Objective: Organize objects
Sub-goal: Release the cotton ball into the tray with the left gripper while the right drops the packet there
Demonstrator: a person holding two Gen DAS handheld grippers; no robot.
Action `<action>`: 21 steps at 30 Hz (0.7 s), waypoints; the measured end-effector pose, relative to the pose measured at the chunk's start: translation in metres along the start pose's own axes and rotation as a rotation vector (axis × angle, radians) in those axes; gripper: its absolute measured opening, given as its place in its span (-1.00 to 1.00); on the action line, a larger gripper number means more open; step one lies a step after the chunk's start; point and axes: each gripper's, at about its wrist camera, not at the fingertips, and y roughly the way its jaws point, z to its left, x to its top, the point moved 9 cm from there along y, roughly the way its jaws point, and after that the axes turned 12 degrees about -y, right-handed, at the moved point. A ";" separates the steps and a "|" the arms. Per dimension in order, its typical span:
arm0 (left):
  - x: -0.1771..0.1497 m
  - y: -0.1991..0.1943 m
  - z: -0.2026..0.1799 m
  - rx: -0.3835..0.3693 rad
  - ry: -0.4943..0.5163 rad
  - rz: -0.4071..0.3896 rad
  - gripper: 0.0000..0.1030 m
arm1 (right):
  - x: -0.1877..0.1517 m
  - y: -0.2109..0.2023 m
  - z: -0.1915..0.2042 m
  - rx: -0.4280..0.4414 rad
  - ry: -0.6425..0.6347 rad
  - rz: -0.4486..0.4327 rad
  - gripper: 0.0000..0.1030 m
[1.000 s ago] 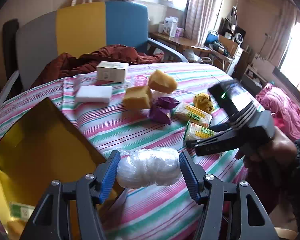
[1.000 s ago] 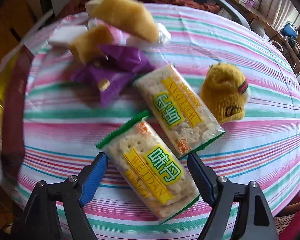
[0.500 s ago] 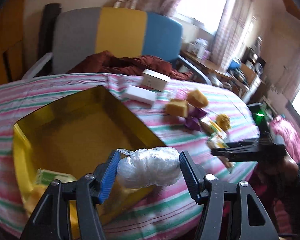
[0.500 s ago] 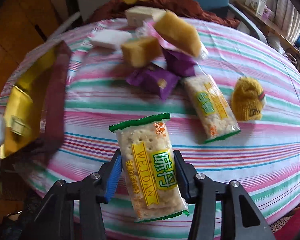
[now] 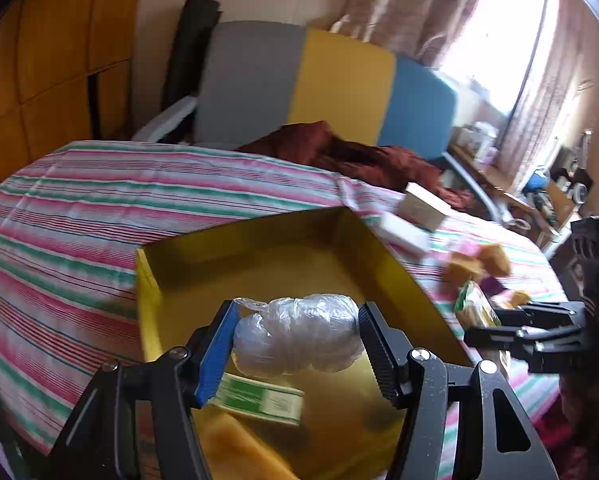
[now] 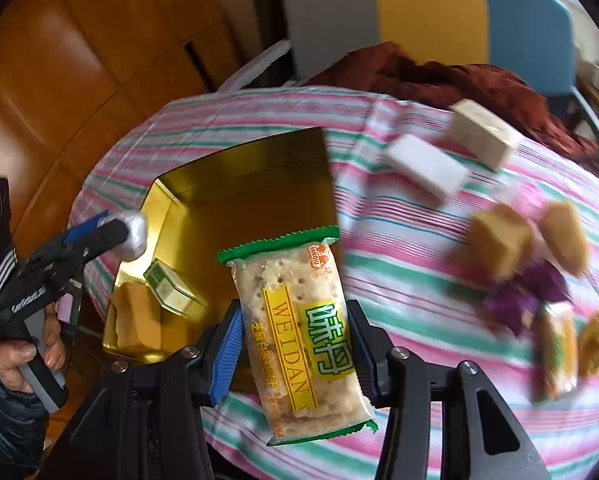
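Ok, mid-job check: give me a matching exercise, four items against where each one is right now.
Items:
1. cracker packet
2. clear-wrapped bundle
3. green-and-white small box
4. purple wrappers

Places:
A. lying inside the gold box
B. on the striped tablecloth
C. between the left gripper pads
D. between the right gripper pads

Pairs: 1-D, 2-C, 3-A, 4-B

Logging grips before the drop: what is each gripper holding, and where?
Left gripper: plastic-wrapped bundle, by its ends. Right gripper: cracker packet, across its long sides.
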 end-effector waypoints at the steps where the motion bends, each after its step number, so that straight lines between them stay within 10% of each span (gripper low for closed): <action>1: 0.005 0.004 0.007 0.016 -0.002 -0.006 0.21 | 0.001 0.006 0.004 0.009 0.000 0.008 -0.04; 13: 0.034 0.004 0.068 0.118 -0.133 -0.070 0.70 | 0.013 0.073 0.055 0.214 0.031 0.085 0.04; 21: -0.008 -0.019 0.068 0.177 -0.117 -0.086 0.73 | 0.000 0.057 0.055 0.089 -0.008 0.045 0.08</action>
